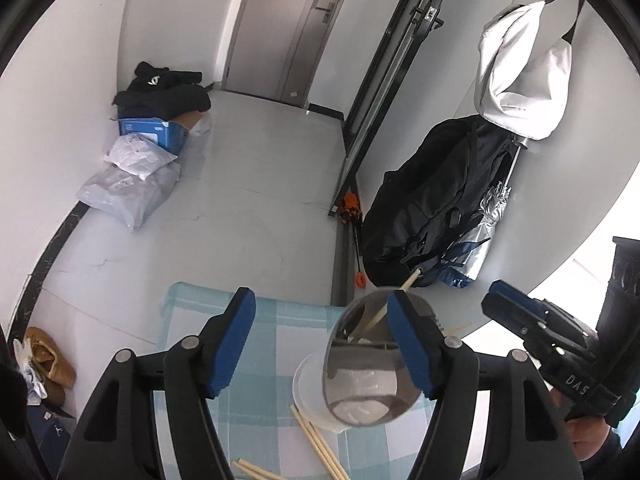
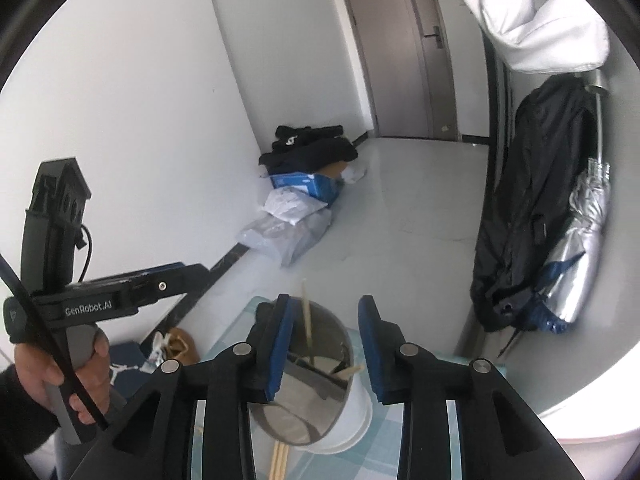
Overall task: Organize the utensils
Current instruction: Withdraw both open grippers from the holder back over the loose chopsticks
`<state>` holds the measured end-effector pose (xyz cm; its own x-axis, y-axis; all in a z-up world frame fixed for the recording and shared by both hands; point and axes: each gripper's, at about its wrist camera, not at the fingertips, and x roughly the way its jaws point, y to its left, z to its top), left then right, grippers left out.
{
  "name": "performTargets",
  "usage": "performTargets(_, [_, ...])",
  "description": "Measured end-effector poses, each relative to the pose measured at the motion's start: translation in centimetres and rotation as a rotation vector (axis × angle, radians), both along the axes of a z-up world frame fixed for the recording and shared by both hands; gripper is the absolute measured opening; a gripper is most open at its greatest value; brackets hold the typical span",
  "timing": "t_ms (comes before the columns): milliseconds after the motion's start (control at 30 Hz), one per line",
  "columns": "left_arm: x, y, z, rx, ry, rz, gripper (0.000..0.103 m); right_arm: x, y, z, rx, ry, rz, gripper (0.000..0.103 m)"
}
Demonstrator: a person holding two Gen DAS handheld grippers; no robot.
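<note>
A shiny metal cup (image 1: 366, 364) stands inside a white bowl (image 1: 310, 396) on the checked surface (image 1: 256, 400), holding wooden chopsticks (image 1: 390, 304). Both the left hand-held gripper (image 1: 320, 344) and the right hand-held gripper (image 2: 326, 348) stand apart, clamping nothing. Loose chopsticks (image 1: 316, 444) lie beside the bowl.

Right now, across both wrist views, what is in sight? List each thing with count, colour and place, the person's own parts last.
Shiny steel cup: one, silver, on the checked cloth, holding sticks.
White plastic tub: one, white, touching the steel cup.
Pale wooden chopsticks: several, tan, some loose on the cloth, some in the cup.
Blue-and-white checked cloth: one, covering the table.
Black backpack: one, against the right wall.
Silver folded umbrella: one, beside the backpack.
Blue cardboard box: one, on the floor under black clothes.
Grey mailer bags: a few, on the floor by the box.
Left gripper: jaws open, nothing held.
Right gripper: jaws open, nothing held.
</note>
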<state>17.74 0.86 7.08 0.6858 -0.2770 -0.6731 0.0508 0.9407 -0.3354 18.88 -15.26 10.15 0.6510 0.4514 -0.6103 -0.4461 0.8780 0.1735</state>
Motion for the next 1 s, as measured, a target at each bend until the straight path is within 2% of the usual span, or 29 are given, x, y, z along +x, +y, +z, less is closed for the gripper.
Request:
performTargets(133, [-2.0,-0.3,0.5,0.044,-0.017,0.042,0.078,-2.0,-0.2,0.8,0.019,-0.027,-0.022,0.044])
performTargets(300, [-4.7,-0.3,1.0,0.070,-0.047,0.083,0.083,-4.9,-0.2,1.3,0.046,-0.055,-0.046,0.061])
performTargets(567, [-8.7,-0.9,1.0,0.094,-0.095,0.102,0.097,-9.9,-0.2,0.3,0.089,-0.073,-0.072,0.071])
performTargets(667, [-9.8,-1.2,0.7,0.125,-0.111,0.116,0.101,-11.6,-0.3,-0.4,0.094,-0.082,-0.087,0.073])
performTargets(800, [-11.3,-1.2,-0.1,0.166,-0.144,0.157,0.102,-13.8,-0.4,-1.4,0.093,-0.095,-0.101,0.079])
performTargets(1000, [-12.6,-0.8,-2.1,0.154,-0.125,0.169,0.102,-15.7,-0.5,-3.3,0.093,-0.097,-0.134,0.083])
